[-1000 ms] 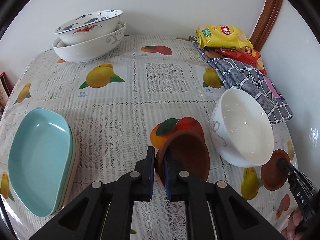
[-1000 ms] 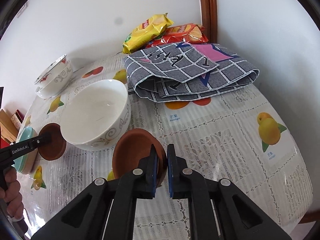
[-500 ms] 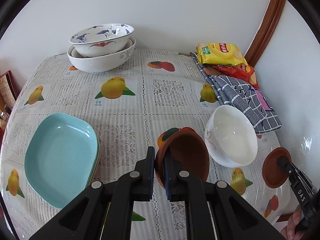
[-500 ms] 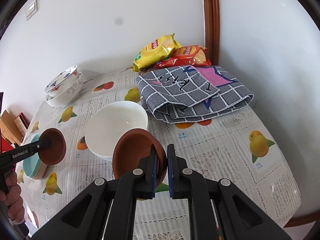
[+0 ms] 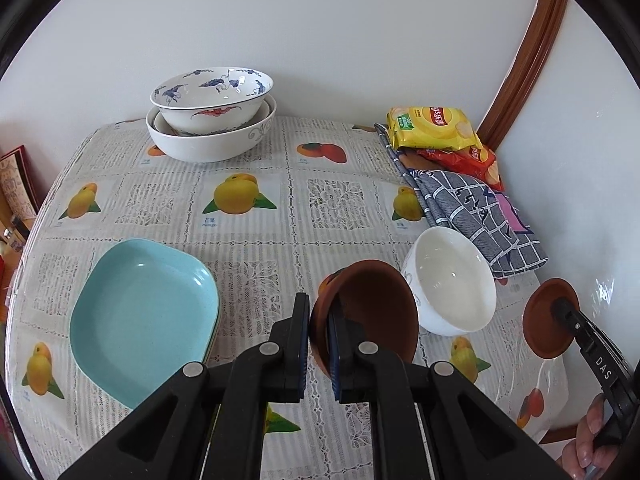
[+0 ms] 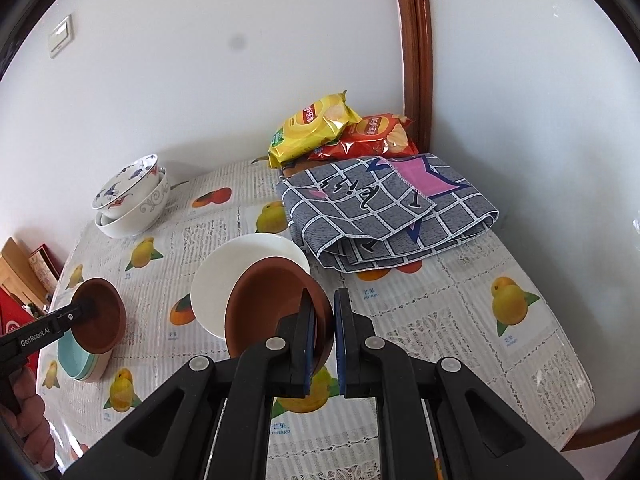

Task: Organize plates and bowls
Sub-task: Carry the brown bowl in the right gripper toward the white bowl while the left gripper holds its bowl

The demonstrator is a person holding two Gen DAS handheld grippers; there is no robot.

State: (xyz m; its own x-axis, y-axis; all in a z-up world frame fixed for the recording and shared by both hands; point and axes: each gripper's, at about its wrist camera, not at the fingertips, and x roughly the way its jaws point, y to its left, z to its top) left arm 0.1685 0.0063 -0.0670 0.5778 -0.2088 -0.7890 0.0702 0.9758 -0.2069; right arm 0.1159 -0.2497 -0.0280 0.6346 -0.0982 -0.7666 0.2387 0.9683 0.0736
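My left gripper (image 5: 319, 312) is shut on the rim of a brown bowl (image 5: 372, 312), held above the table. My right gripper (image 6: 322, 312) is shut on the rim of a second brown bowl (image 6: 268, 304), also held in the air; that bowl shows at the right of the left wrist view (image 5: 546, 324). A white bowl (image 5: 452, 280) stands on the table between them. Stacked teal plates (image 5: 140, 320) lie at the left. Two nested large bowls (image 5: 212, 120), the upper one blue-patterned, stand at the back.
A folded grey checked cloth (image 6: 384, 208) and two snack bags (image 6: 336, 132) lie at the back right corner by the wall. The fruit-print tablecloth (image 5: 248, 196) covers the table. Its front edge is close below both grippers.
Both grippers have risen and pulled back from the table with their brown bowls, so more of the table shows. The white bowl and the stacks have not moved.
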